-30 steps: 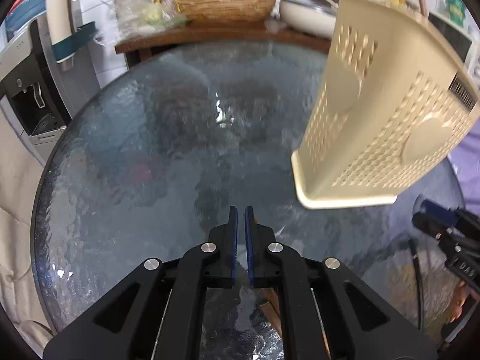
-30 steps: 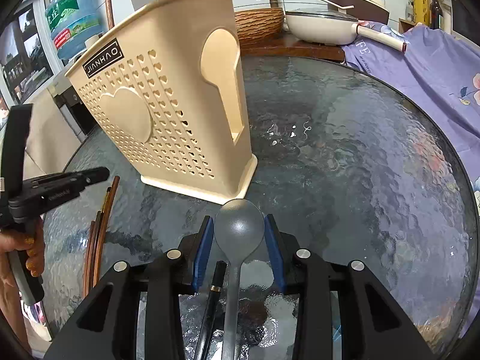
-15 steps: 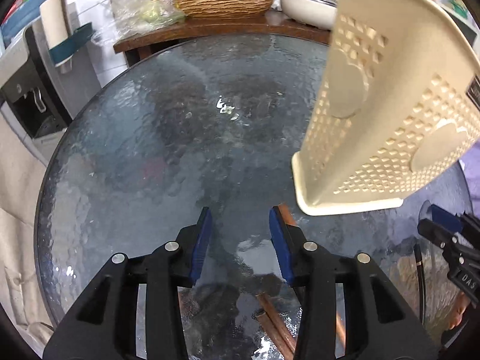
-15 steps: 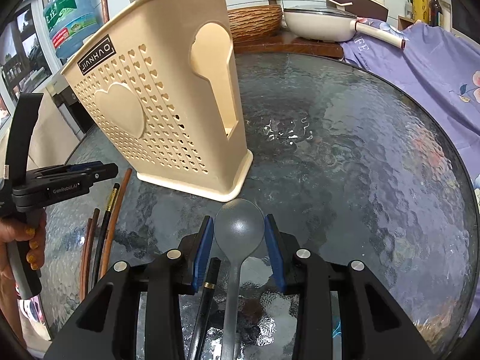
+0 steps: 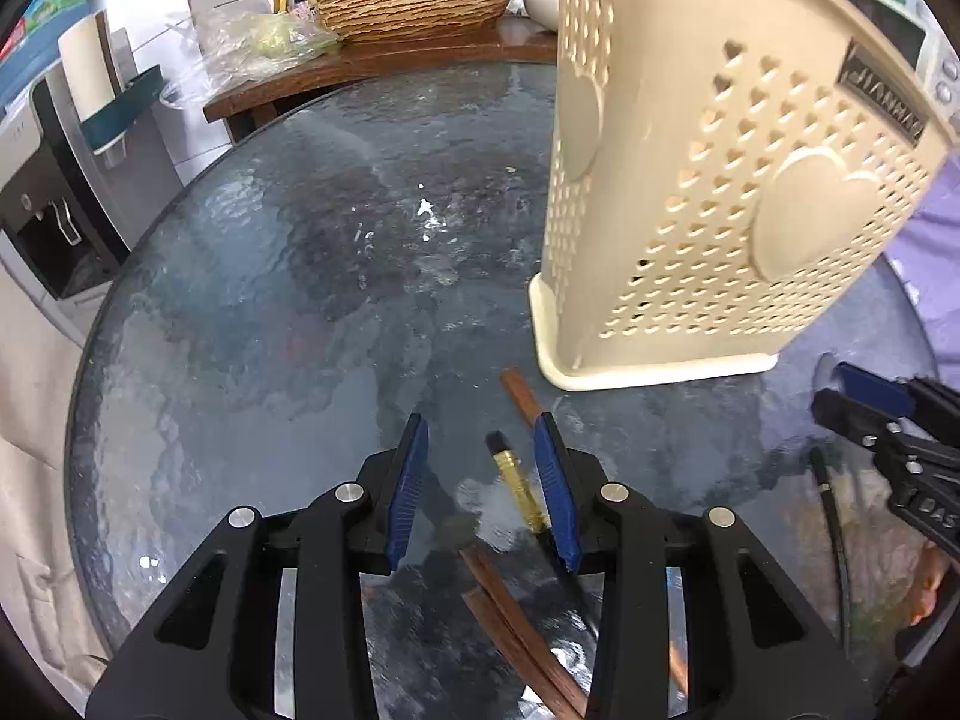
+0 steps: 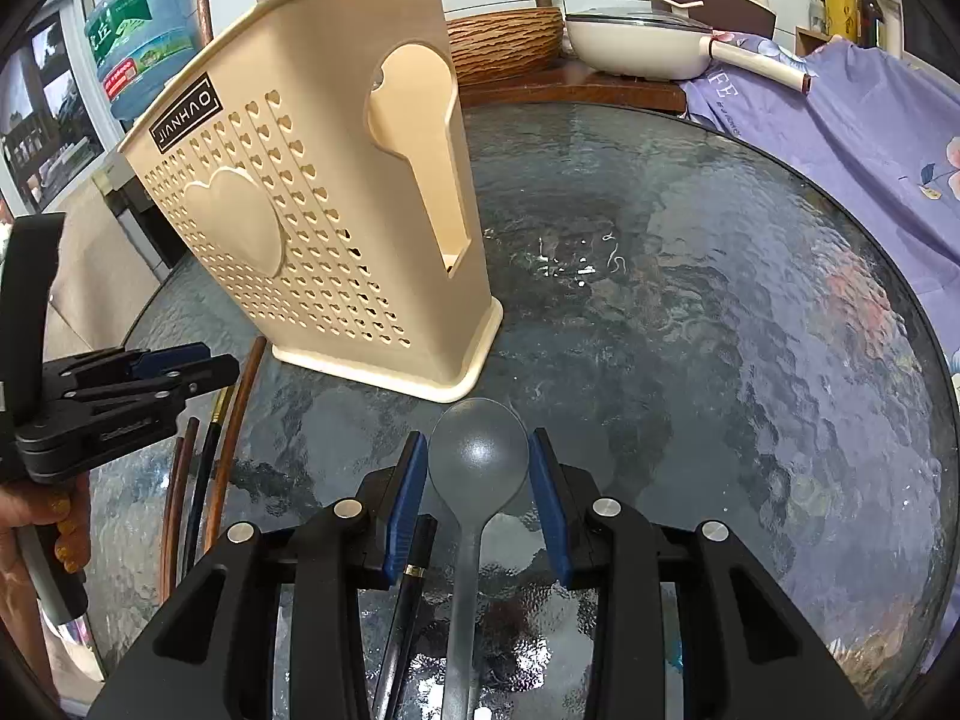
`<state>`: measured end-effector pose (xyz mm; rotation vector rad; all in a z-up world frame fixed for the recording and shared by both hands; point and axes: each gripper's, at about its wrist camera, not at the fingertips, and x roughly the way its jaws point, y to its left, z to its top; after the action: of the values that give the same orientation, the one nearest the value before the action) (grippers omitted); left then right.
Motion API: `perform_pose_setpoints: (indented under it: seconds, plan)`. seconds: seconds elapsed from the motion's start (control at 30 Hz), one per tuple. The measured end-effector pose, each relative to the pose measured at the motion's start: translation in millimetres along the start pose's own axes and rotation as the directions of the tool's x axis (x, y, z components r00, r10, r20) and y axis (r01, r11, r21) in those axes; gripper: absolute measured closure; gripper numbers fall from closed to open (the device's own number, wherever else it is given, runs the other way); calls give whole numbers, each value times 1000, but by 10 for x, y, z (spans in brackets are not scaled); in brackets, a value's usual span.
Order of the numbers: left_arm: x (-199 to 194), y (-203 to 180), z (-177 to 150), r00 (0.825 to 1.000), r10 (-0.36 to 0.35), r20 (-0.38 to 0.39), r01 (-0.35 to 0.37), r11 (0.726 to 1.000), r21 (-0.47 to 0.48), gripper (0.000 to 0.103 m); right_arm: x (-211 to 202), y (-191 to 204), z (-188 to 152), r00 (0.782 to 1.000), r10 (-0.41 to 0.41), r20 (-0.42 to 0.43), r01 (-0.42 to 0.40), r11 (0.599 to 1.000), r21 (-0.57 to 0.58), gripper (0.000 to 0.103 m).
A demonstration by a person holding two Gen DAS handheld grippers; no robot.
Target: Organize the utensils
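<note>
Chopsticks lie on the glass table beside the rack.
Left gripper, tilted down, jaws just spread, straddles them; right gripper pinches the spoon.

Each camera sits on its gripper and looks forward and steeply down along the jaws, close above the glass worktop. The left wrist view faces the beige utensil holder from its left; the right wrist view faces it from its right. Both views share the holder, the worktop and the far wicker basket.
</note>
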<state>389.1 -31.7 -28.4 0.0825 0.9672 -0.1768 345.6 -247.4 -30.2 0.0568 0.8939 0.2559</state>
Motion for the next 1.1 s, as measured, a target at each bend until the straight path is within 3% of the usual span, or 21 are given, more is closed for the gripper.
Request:
perform_pose_setpoints:
  seconds: [0.3, 0.6, 0.73, 0.83, 1.1]
  plan:
    - [70, -16, -76, 999, -9, -38, 10, 1000, 4, 71, 17, 3, -14, 1000, 2, -2, -2, 1000, 2, 69]
    - [48, -117, -171, 1000, 14, 22, -15, 1000, 8, 75, 59, -30, -40, 1000, 8, -9, -8, 1000, 9, 69]
    - [30, -180, -188, 1000, 1, 16, -1, 1000, 19, 89, 91, -31, -46, 1000, 7, -12, -7, 1000, 7, 69]
    - [21, -206, -200, 1000, 8, 21, -9, 1000, 17, 90, 78, -44, -47, 1000, 9, -2, -8, 1000, 17, 69]
    - [-53, -153, -233, 997, -47, 55, 49, 998, -33, 94, -127, -50, -32, 997, 38, 62, -39, 999, 17, 69]
